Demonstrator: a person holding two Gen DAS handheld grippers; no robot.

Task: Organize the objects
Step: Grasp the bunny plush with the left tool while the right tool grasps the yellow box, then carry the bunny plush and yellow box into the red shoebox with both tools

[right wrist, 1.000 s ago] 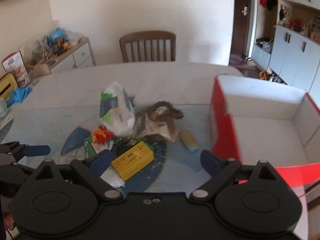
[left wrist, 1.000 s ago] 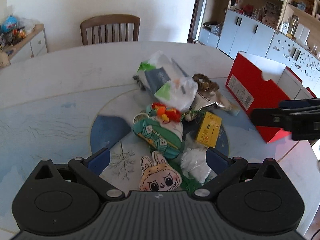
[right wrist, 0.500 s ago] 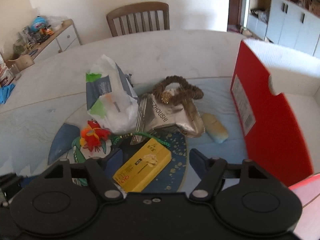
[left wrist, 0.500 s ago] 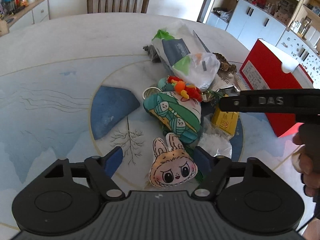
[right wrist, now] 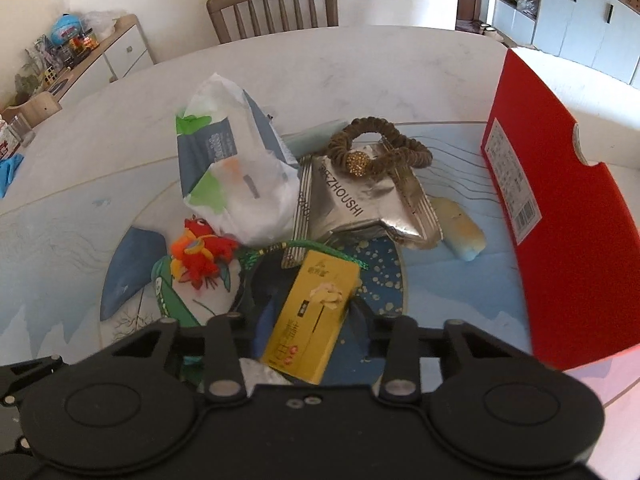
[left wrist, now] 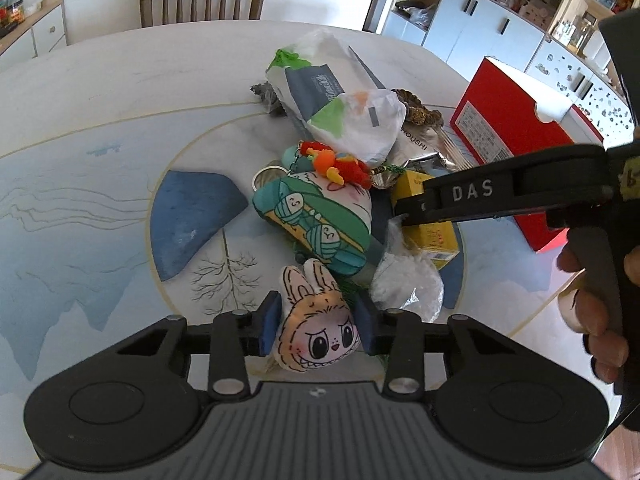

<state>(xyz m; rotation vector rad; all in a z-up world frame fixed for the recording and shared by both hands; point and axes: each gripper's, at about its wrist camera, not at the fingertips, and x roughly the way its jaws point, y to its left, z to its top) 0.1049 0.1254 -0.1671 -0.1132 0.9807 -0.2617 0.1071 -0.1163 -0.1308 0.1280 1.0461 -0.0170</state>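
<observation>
step: pickup from table pile | left gripper [left wrist: 315, 322] is clamped on bunny plush [left wrist: 315, 334] | right gripper [right wrist: 310, 330] is closed around yellow box [right wrist: 312, 316] | next: both are probably to be lifted toward red box [right wrist: 560, 216]

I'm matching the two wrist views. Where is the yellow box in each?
Left wrist: yellow box right of centre, partly behind the right gripper.
Right wrist: low centre, between that gripper's fingers.
Shared landmark: red box, at right.
</observation>
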